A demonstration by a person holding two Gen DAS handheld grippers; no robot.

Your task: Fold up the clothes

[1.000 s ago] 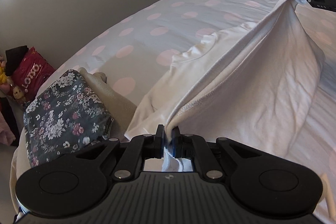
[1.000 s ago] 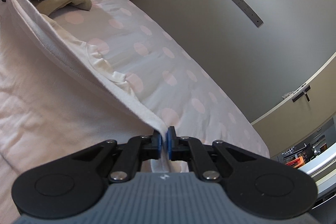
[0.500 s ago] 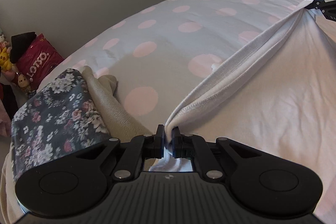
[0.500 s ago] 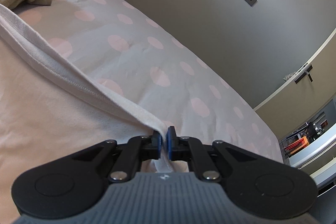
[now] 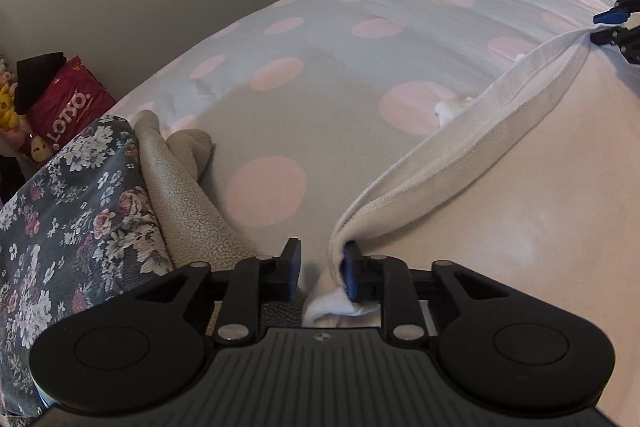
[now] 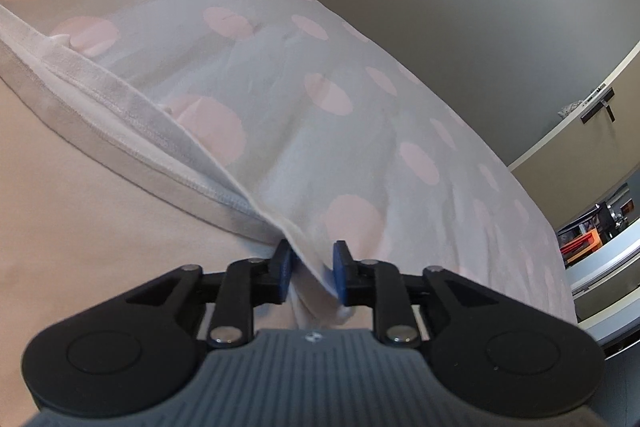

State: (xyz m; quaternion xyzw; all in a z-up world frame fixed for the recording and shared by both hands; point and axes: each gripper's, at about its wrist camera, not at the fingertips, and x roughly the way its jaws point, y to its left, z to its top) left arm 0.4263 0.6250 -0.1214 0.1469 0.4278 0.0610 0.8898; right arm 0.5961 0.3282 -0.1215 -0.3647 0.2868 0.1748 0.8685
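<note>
left gripper (image 5: 322, 269) parted | right gripper (image 6: 308, 265) parted | white garment (image 5: 520, 187) hem between, far edge cut off

The right gripper (image 5: 618, 27) and floral garment (image 5: 60, 227) are cut off at frame edges

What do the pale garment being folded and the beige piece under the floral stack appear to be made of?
The pale garment looks like soft cotton knit, matte: its hem shows a stitched band and it drapes limply. The beige piece looks like fleece, with a nubbly, pilled surface. Neither can be confirmed by sight.
</note>
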